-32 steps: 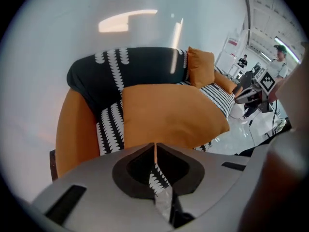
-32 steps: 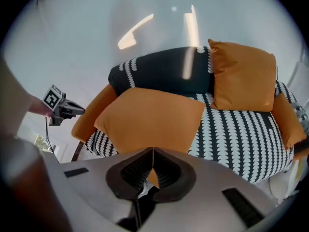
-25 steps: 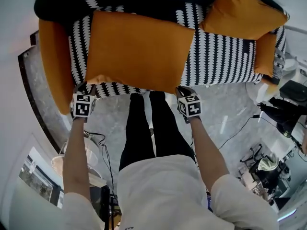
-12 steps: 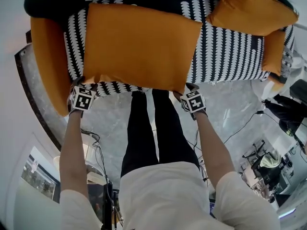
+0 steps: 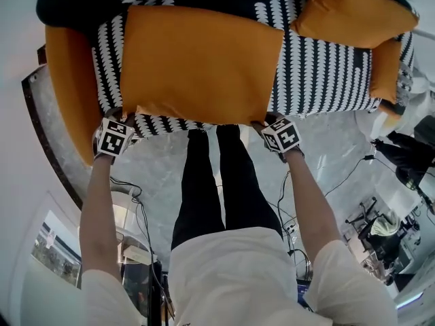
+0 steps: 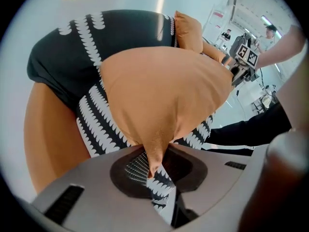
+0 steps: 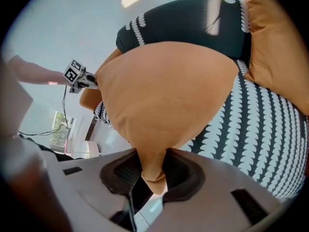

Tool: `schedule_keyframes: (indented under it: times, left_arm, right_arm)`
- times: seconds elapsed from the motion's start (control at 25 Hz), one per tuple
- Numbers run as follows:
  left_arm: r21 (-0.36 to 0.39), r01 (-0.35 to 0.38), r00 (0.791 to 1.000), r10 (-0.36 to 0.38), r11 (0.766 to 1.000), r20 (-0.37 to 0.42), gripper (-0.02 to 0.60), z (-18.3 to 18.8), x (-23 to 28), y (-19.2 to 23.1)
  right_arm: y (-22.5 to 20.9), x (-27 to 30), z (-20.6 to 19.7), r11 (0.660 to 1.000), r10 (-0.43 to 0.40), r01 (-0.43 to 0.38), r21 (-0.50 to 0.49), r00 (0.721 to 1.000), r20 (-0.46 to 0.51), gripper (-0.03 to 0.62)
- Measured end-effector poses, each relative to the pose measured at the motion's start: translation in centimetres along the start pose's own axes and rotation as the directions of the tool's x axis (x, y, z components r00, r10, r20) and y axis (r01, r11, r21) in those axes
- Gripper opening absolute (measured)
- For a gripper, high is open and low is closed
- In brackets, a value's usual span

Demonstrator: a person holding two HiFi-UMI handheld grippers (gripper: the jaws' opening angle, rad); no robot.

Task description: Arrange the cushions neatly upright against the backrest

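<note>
Jaws just closed, the left gripper point(image 5: 121, 117) and right gripper point(image 5: 267, 123) each pinch a near corner of the orange cushion point(image 5: 200, 63), ready to stand it upright.

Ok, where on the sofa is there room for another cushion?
The bare patterned seat between the big cushion and the other cushion at the right end. Left of the big cushion, only a thin strip by the orange armrest is free, so it is crowded there.
</note>
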State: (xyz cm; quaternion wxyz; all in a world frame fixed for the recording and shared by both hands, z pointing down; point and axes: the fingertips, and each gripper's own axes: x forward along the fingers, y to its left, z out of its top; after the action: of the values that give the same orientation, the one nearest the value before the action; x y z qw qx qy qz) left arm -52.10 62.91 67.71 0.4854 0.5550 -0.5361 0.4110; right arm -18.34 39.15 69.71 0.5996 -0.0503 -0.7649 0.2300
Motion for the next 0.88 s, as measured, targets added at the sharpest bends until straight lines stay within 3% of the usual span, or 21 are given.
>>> schedule_keyframes:
  times: [0.24,0.52,0.64,0.88]
  left_arm:
    - [-0.024,0.043,0.989,-0.040,0.999,0.141,0.060,4.0,-6.3,0.5]
    - [-0.064,0.061,0.958,-0.041,0.996,0.283,0.051,7.9,-14.6,2.9]
    - [-0.061,0.091,0.958,-0.071,0.994,0.277,0.051,8.0,-17.1,3.9]
    - [-0.024,0.224,0.948,-0.212,0.974,0.238,0.051,8.3,-21.0,3.9]
  right_arm:
    - [0.3,-7.9,4.7,0.999,0.042,-0.038,-0.038,0.992,0.119,0.110]
    - [1.0,-17.4,14.7,0.992,0.078,-0.048,-0.117,0.961,0.265,0.102]
    - [1.7,-19.0,17.7,0.984,0.128,-0.095,-0.152,0.966,0.223,0.101]
    - [1.7,-20.1,20.1,0.969,0.216,-0.208,-0.131,0.975,0.047,0.103]
